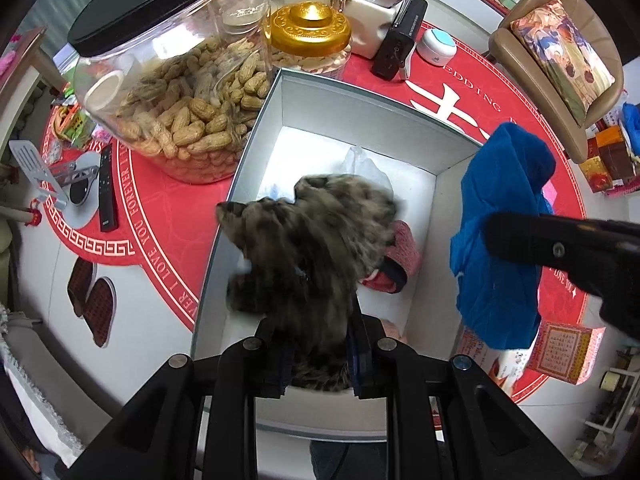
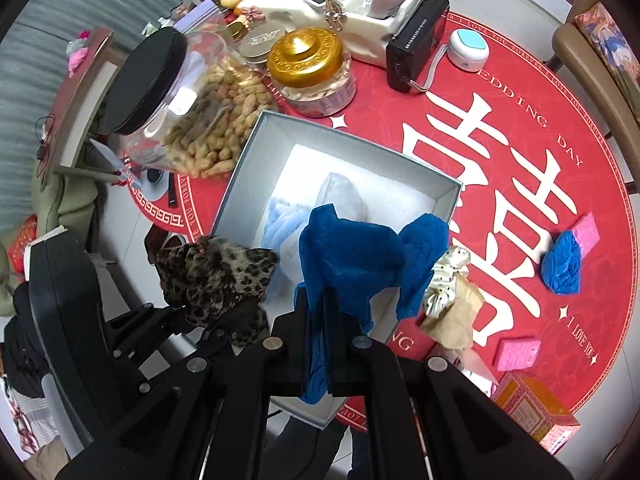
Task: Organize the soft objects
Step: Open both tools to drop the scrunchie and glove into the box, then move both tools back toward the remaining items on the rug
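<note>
My left gripper (image 1: 318,354) is shut on a leopard-print cloth (image 1: 308,244) that hangs above the open grey box (image 1: 264,116). The same cloth (image 2: 212,276) shows at the box's left edge in the right wrist view, held by the left gripper (image 2: 176,316). My right gripper (image 2: 320,340) is shut on a blue cloth (image 2: 356,256) over the near right part of the box (image 2: 248,160). In the left wrist view that blue cloth (image 1: 500,216) hangs at the box's right wall under the right gripper's black body. A red knit item (image 1: 400,256) and pale cloths (image 2: 280,220) lie inside.
A big peanut jar (image 1: 176,80) and a gold-lidded jar (image 1: 308,28) stand behind the box. On the red mat lie another blue cloth (image 2: 562,264), pink sponges (image 2: 518,354), a dotted white scrunchie (image 2: 444,280), a black radio (image 2: 416,48) and a remote (image 1: 107,188).
</note>
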The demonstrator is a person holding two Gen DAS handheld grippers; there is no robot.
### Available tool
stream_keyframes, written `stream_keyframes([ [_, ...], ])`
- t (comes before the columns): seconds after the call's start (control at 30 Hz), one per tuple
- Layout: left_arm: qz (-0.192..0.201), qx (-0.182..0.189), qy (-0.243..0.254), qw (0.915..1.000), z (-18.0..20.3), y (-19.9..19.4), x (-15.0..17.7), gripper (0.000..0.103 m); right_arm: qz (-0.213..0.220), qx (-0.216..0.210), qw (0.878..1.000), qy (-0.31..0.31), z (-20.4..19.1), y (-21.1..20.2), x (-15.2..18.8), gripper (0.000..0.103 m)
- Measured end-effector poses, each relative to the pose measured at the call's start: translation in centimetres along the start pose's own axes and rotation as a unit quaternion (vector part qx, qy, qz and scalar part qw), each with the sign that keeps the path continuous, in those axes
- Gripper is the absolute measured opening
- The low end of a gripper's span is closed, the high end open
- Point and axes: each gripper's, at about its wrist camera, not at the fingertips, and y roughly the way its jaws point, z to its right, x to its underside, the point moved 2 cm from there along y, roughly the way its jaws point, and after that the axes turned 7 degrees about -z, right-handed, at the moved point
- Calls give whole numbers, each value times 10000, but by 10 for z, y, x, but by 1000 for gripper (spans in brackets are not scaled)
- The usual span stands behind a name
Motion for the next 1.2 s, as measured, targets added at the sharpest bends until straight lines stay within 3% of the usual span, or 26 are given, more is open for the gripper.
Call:
stream_keyframes([
  [0.13, -37, -73, 96, 9999, 1, 3, -4, 24, 23, 16, 9999, 108, 4, 3, -8, 6],
  [0.17, -67, -56, 78, 9999, 0, 4, -5, 38, 48, 7, 9999, 132, 5, 2, -9, 6],
  [0.2, -96, -48, 61, 9999, 0, 5, -6, 76, 72, -6, 9999, 139, 5, 2, -11, 9],
  [0.23, -89, -47, 29, 9999, -1, 5, -7, 96, 91, -11, 9998, 148, 6, 1, -12, 23],
  [0.27, 70, -43, -46, 10000, -2, 0, -7, 102, 89, -25, 9998, 164, 6, 0, -13, 36],
  [0.3, 151, 13, -111, 9998, -4, -2, -7, 102, 65, -52, 9998, 192, 7, 0, -14, 73],
  [0.33, 151, 19, -153, 9998, -5, -3, -8, 102, 51, -61, 9997, 225, 8, 0, -15, 87],
  [0.47, 217, -81, -147, 9996, -5, -7, -13, 102, 156, 78, 9986, 496, 22, -6, -13, 93],
  [0.53, 237, -38, -120, 9996, -2, -10, -13, 102, 184, 113, 9978, 628, 29, -9, -11, 103],
  [0.73, 71, 257, 127, 9996, 16, -13, -1, 102, 457, 96, 9952, 863, 51, -31, 5, 103],
  [1.2, -196, 111, 1134, 9933, 98, -11, 46, 102, 872, -169, 9813, 1710, 115, -70, 85, 103],
])
